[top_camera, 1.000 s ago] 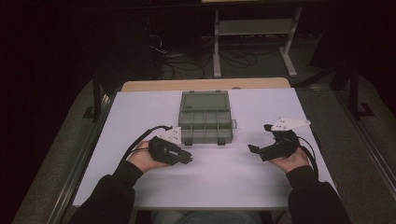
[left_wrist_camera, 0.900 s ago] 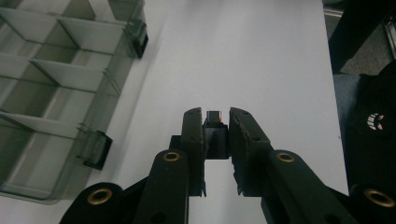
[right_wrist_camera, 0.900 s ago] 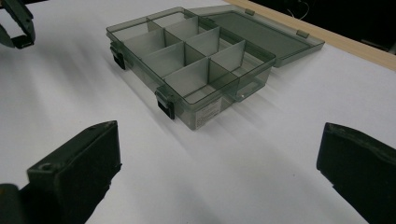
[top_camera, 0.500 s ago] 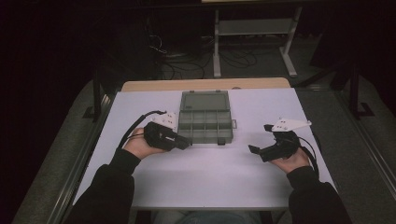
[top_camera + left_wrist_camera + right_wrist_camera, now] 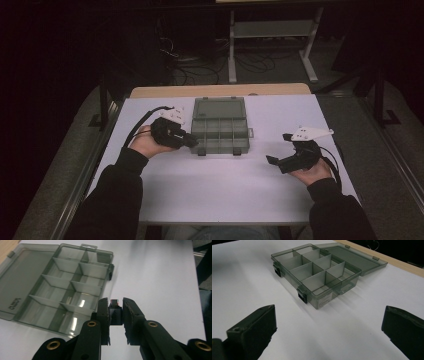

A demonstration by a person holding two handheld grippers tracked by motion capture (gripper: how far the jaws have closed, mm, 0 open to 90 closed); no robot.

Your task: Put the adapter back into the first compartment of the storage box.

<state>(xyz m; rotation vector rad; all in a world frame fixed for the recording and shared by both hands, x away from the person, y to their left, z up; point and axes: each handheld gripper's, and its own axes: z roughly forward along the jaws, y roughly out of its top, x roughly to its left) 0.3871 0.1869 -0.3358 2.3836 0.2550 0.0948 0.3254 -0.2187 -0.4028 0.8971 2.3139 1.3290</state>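
A white table [image 5: 220, 185] carries a smoky compartment box [image 5: 220, 131], lid open, mid-table toward the far edge. The right gripper [image 5: 272, 160] hovers spread wide. The left gripper [image 5: 116, 312] pinches the box's latch [image 5: 115, 311].

A white table [image 5: 220, 190] takes up the lower middle of the high view, with a strip of bare wood [image 5: 220, 90] along its far edge. Dim grey floor [image 5: 400, 165] runs along both sides of it. The upper part of the frame is very dark. At the upper middle, tangled cables [image 5: 195, 70] lie on the floor, and just right of them stands a pale metal shelf frame [image 5: 272, 31] on two legs. A dark post [image 5: 103, 102] rises at the table's far left corner, another dark stand [image 5: 381, 95] at the right
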